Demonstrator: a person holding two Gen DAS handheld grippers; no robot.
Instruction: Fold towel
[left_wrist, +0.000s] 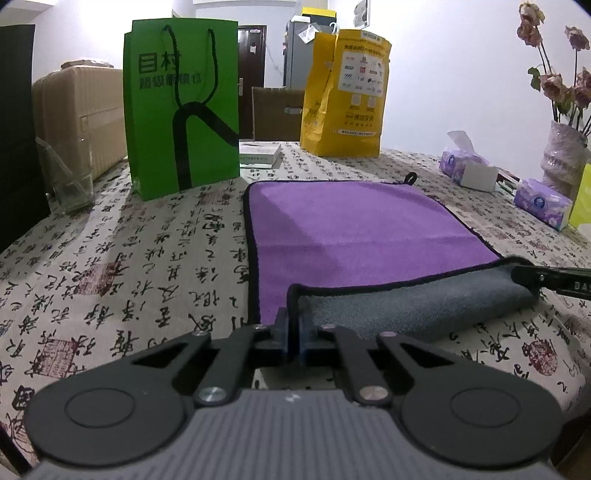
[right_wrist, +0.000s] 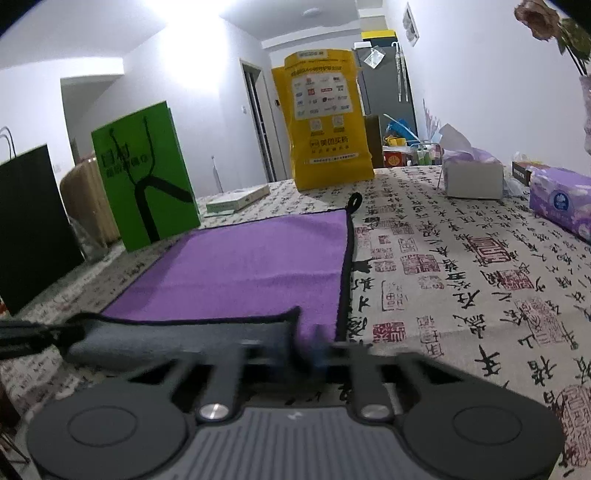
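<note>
Towel (left_wrist: 354, 225) lies purple side up on the patterned tablecloth (left_wrist: 129, 266), its near edge rolled back grey — left gripper (left_wrist: 294, 332) and right gripper (right_wrist: 317, 350) each pinch a near corner, jaws closed on the cloth.

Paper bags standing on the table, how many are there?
3: a green bag left of the towel, a yellow bag behind it, and a black bag at far left. Others may be out of view.
</note>
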